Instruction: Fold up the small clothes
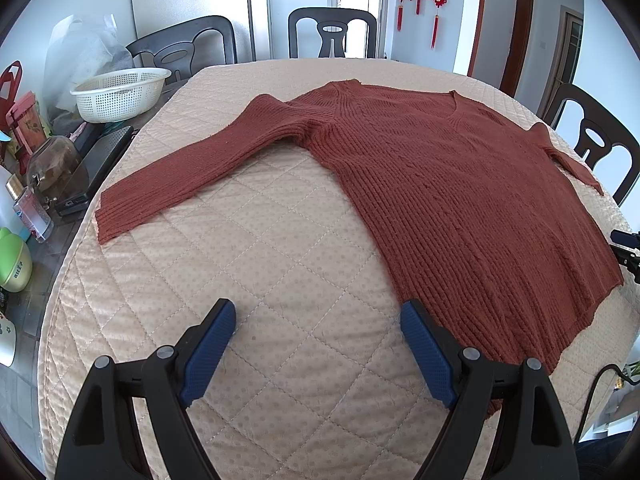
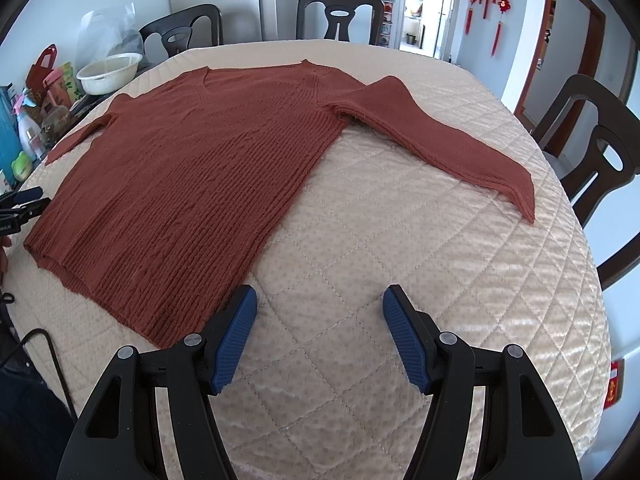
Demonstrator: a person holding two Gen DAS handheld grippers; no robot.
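A rust-red knitted sweater lies flat and spread on the quilted beige table cover, neckline to the far side, hem toward me. Its left sleeve stretches out toward the table's left edge; its right sleeve reaches to the right. My left gripper hangs open above bare quilt just left of the hem corner, holding nothing. My right gripper is open too, over the quilt just right of the sweater hem. The left gripper's tip shows at the left edge of the right wrist view.
Dark chairs stand around the far and right sides. On the left a white plastic colander, jars, bottles and a black case crowd the glass tabletop. A black cable runs near the front left.
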